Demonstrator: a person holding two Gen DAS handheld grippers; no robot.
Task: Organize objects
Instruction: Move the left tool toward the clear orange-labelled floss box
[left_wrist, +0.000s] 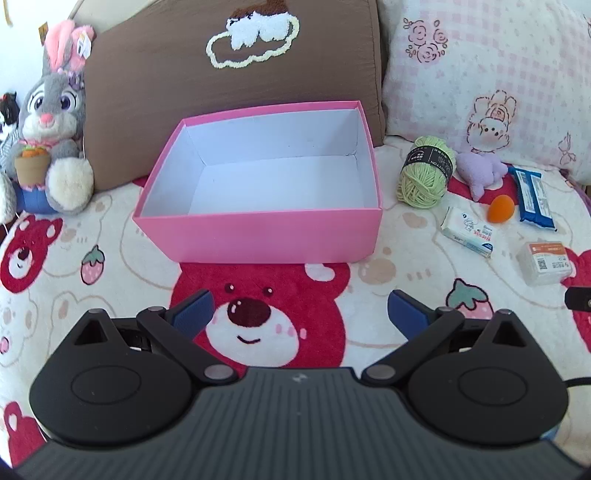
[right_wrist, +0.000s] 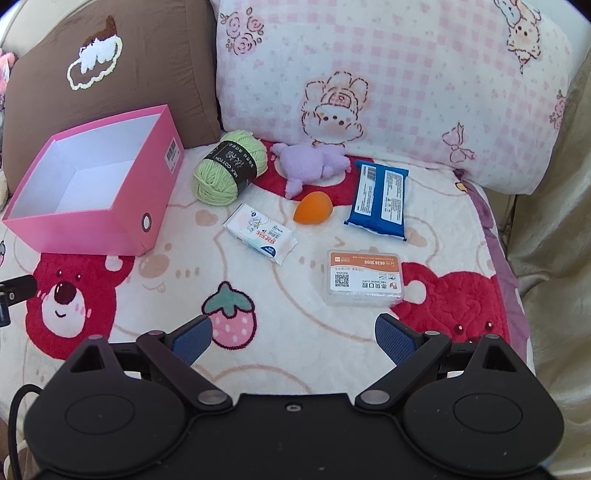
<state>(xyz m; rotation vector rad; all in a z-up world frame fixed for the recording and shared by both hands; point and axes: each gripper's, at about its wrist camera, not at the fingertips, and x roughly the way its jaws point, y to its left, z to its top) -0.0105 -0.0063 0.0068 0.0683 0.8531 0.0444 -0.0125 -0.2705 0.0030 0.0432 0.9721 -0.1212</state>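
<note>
Here the pink box (left_wrist: 258, 236) sits open and white inside on the blanket (right_wrist: 303, 347), left of yarn (right_wrist: 229, 171), sponge (right_wrist: 313, 212) and packets. Both the left gripper (left_wrist: 299, 314) and right gripper (right_wrist: 293, 339) hover nearer, jaws wide, holding nothing.

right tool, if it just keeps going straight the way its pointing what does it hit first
Probably the blanket itself: the open right tool tilts down at bare fabric between its fingers. The nearest object roughly ahead is the clear plastic box with the orange label, slightly to the right, though depth is hard to judge.
</note>
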